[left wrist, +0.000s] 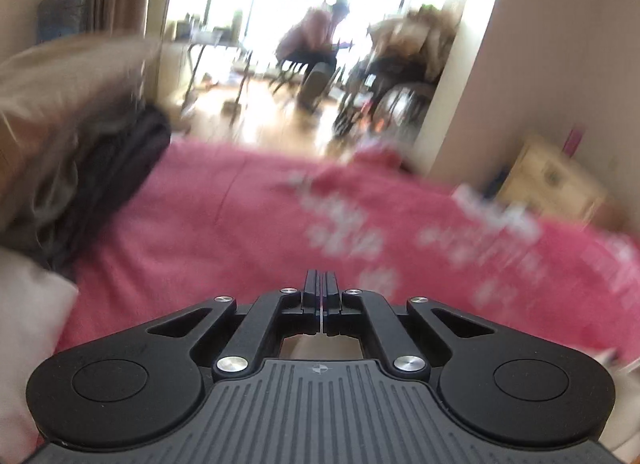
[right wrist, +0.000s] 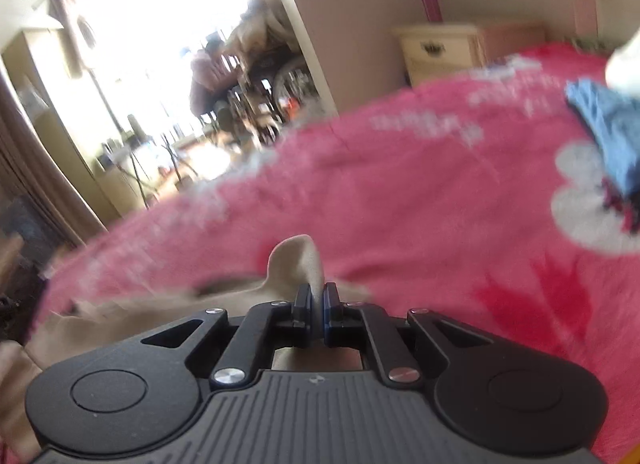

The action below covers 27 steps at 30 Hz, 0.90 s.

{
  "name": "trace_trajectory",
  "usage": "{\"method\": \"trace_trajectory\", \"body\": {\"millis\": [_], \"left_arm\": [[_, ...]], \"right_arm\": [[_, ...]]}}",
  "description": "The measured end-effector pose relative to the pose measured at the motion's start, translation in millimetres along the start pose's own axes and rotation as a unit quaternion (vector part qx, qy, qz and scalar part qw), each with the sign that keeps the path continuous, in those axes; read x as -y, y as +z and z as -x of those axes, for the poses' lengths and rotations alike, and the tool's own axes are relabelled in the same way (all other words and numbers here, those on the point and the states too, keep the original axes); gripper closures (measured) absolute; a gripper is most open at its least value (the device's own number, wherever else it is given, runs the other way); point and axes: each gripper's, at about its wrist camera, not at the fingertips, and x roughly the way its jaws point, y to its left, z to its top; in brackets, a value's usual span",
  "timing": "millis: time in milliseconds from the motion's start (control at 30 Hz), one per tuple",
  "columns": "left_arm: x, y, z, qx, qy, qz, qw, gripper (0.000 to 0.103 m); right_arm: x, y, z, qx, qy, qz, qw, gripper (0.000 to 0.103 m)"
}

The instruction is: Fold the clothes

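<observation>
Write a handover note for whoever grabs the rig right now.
Left claw: shut, nothing visible between the pads.
Right claw: shut on a fold of the beige garment.
The garment lies rumpled on the pink blanket, trailing left. A blue garment sits at the far right, dark clothes at the left.
Done: right grip made. Left: the folding itself.

tongs (left wrist: 321, 284): 2 | pink blanket (left wrist: 240, 232): 1 | beige garment (right wrist: 298, 260): 1 | blue cloth (right wrist: 612, 136): 1 (blurred)
</observation>
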Motion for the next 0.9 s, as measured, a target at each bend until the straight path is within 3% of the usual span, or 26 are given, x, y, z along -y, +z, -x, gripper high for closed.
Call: {"method": "trace_trajectory", "body": {"millis": [67, 167, 200, 267, 300, 367, 433, 467, 533, 567, 600, 733, 767, 833, 900], "left_arm": [[-6, -6, -5, -0.016, 0.007, 0.013, 0.9998, 0.103], [-10, -3, 19, 0.015, -0.004, 0.023, 0.9996, 0.102], [-9, -1, 28, 0.024, -0.008, 0.019, 0.9995, 0.100], [1, 3, 45, 0.031, -0.014, -0.003, 0.9994, 0.090], [7, 5, 54, 0.034, -0.018, -0.017, 0.9991, 0.083], [22, 1, 68, 0.034, -0.029, -0.059, 0.9973, 0.079], [34, -4, 77, 0.031, -0.041, -0.100, 0.9937, 0.063], [36, -6, 75, 0.020, -0.039, -0.110, 0.9929, 0.059], [31, -9, 61, -0.007, -0.031, -0.108, 0.9937, 0.044], [26, -9, 51, -0.023, -0.026, -0.100, 0.9944, 0.042], [21, -9, 42, -0.039, -0.021, -0.092, 0.9948, 0.040], [10, -12, 8, -0.081, -0.013, -0.084, 0.9931, 0.040], [10, -13, 5, -0.076, -0.016, -0.088, 0.9931, 0.043], [14, -15, 7, -0.067, -0.024, -0.093, 0.9931, 0.071], [19, -18, 13, -0.053, -0.020, -0.097, 0.9937, 0.086]], "right_arm": [[6, -11, -16, -0.024, -0.011, -0.003, 1.000, 0.096], [2, -9, -8, -0.017, -0.016, 0.004, 1.000, 0.093], [0, -7, -5, -0.016, -0.018, 0.009, 1.000, 0.087], [0, 1, 5, -0.007, -0.030, 0.001, 1.000, 0.080], [0, 5, 13, 0.006, -0.030, -0.006, 1.000, 0.080], [-4, 12, 28, 0.032, -0.025, -0.011, 0.999, 0.079], [-20, 14, 36, 0.040, -0.007, 0.027, 0.999, 0.079], [-30, 14, 38, 0.038, -0.001, 0.054, 0.998, 0.079], [-44, 12, 33, 0.028, 0.010, 0.101, 0.994, 0.067], [-41, 12, 28, 0.020, 0.001, 0.101, 0.995, 0.050], [-38, 13, 23, 0.012, -0.007, 0.101, 0.995, 0.040], [-25, 16, 2, -0.020, -0.041, 0.099, 0.994, 0.038], [-15, 17, -4, -0.039, -0.036, 0.078, 0.996, 0.038], [-4, 19, -13, -0.062, -0.007, 0.049, 0.997, 0.047], [0, 18, -16, -0.072, 0.014, 0.031, 0.997, 0.098]]}}
